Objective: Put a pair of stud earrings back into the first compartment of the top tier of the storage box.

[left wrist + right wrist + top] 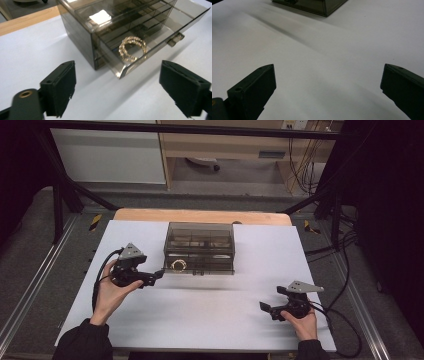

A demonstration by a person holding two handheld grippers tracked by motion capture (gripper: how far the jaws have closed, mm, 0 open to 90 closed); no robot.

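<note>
The smoked translucent plastic drawer organiser (199, 248) stands at the middle of the white table cover (200, 320), towards the far edge. Its lowest drawer (140, 53) projects slightly from the front, and a coiled gold-coloured bracelet (132, 48) lies inside it at the left end, visible through the tinted wall. In the high view the bracelet appears as a pale ring (178, 265) behind the drawer front.

The left gripper (159, 274) sits just beside the organiser's front left corner, jaws spread wide and empty, aimed at the protruding drawer corner. The right gripper (265, 307) rests well apart, low near the table's front right, jaws likewise spread with nothing between them.

Assessed risks: the organiser looks light and is not braced by the right gripper, so a push or pull on the drawer from the left could slide or twist the whole unit on the smooth cover. The drawer's small handle tab (176, 39) lies away from the left gripper's line; gripping the corner instead may jam the drawer askew. The glossy plastic could also slip from the jaws.
</note>
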